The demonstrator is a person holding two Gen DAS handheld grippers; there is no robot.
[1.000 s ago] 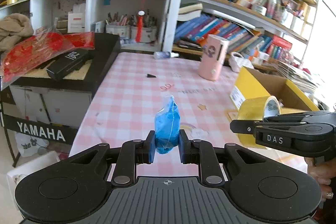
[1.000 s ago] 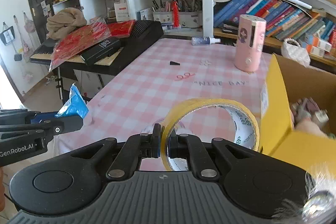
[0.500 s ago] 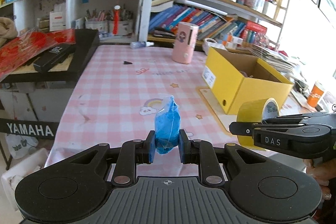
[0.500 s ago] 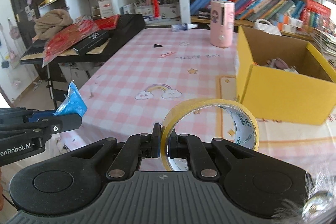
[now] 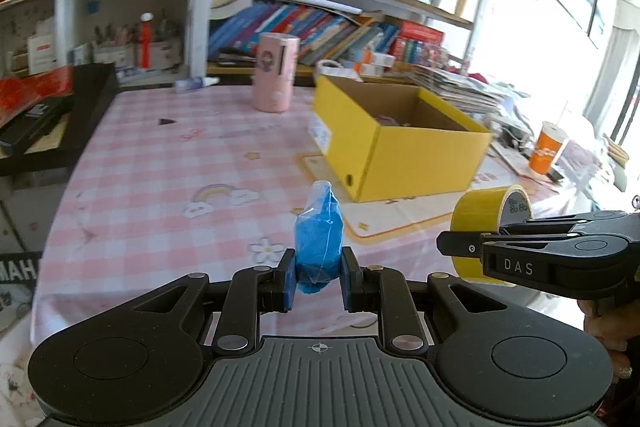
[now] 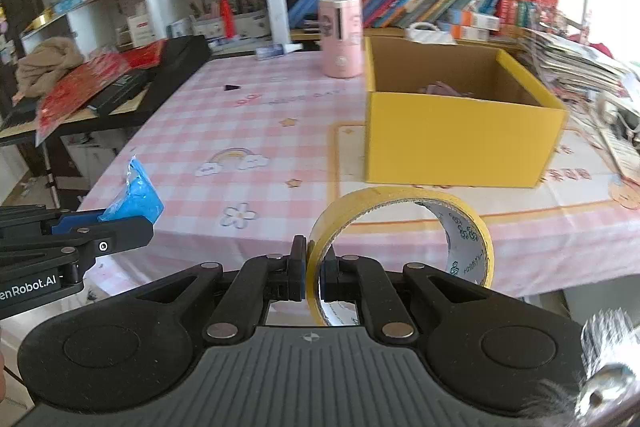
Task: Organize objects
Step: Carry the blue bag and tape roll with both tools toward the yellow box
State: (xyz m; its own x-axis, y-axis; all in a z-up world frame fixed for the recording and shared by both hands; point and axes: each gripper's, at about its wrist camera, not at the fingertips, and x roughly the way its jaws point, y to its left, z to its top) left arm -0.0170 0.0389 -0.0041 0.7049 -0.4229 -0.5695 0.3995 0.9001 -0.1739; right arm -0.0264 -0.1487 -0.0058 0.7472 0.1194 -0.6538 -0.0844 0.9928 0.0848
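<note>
The left gripper [image 5: 318,277] pinches a blue plastic packet [image 5: 319,241] while the right gripper [image 6: 313,277] clamps a yellow tape roll [image 6: 400,227] by its wall (both held off the table's near edge), presumably bound for the open yellow box [image 6: 460,139].

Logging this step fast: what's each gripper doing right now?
Left gripper: closed on the blue packet.
Right gripper: closed on the wall of the yellow tape roll.
</note>
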